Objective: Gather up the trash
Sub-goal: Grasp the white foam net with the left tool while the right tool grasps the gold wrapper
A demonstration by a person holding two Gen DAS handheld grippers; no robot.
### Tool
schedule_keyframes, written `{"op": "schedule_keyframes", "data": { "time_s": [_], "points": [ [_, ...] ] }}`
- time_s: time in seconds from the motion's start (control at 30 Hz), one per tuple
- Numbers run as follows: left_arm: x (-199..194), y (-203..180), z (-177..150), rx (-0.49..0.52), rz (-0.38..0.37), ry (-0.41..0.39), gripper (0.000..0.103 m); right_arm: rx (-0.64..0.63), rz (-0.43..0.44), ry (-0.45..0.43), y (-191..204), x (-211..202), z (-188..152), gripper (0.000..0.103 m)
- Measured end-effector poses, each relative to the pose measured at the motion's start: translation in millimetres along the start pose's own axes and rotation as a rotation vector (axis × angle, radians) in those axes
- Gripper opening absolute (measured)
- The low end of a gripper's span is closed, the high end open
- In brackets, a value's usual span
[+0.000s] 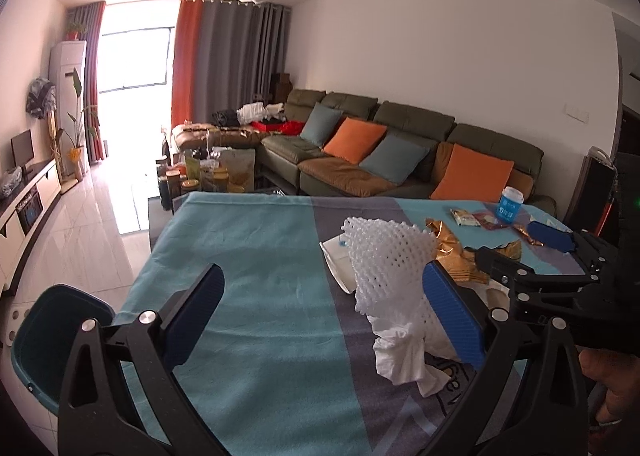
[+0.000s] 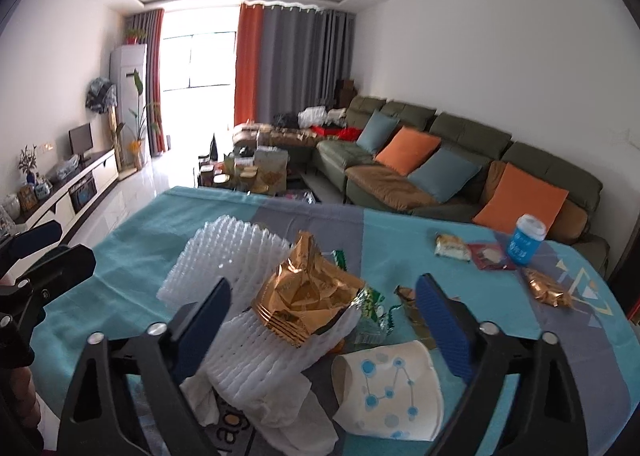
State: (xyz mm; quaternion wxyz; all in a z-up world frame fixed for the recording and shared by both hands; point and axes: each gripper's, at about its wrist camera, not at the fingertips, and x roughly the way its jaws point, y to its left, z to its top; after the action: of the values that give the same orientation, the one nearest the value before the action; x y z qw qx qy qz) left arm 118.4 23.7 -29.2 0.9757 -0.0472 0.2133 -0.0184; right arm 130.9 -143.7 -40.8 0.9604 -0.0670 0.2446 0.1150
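- Left hand-held gripper (image 1: 320, 312): jaws wide apart, gripping nothing. The white foam net (image 1: 386, 268) and a crumpled tissue (image 1: 404, 352) sit just inside its right finger; cannot tell whether the pad touches them.
- Right hand-held gripper (image 2: 324, 320): jaws spread wide and holding nothing, over the trash pile.
- Trash pile lies on the table (image 1: 248, 256), which is covered in a teal and grey cloth: foam net, gold snack wrapper (image 2: 304, 296) resting on top of it, green wrapper (image 2: 370, 306) just beside, squashed paper cup (image 2: 394, 392) with blue dots on its side nearest the camera, tissue under the net.
- More trash well apart toward the table's far right corner: small snack packet (image 2: 452, 250), red packet (image 2: 490, 256), second gold wrapper (image 2: 548, 290), blue-and-white cup (image 2: 526, 240) standing upright.
- Teal bin (image 1: 52, 340) sits below the table's left edge, in the left wrist view.
- Background: green sofa (image 1: 400, 143) with orange and blue cushions.
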Motion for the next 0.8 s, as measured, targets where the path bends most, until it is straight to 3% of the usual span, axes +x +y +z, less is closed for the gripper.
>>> {"op": "schedule_keyframes", "data": {
  "time_s": [0.23, 0.7, 0.8],
  "points": [
    [33.6, -1.0, -1.0, -0.022, -0.033, 0.064, 0.098, -0.006, 0.047, 0.08, -0.7, 22.2, -2.7, 0.063],
    [58.4, -10.5, 2.3, -0.024, -0.078, 0.112, 0.098, -0.046, 0.125, 0.171, 10.4, 44.5, -5.1, 0.035],
    [61.1, -13.4, 4.7, -0.033, -0.112, 0.119, 0.098, -0.041, 0.137, 0.189, 10.6, 46.4, -7.4, 0.021]
  ]
}}
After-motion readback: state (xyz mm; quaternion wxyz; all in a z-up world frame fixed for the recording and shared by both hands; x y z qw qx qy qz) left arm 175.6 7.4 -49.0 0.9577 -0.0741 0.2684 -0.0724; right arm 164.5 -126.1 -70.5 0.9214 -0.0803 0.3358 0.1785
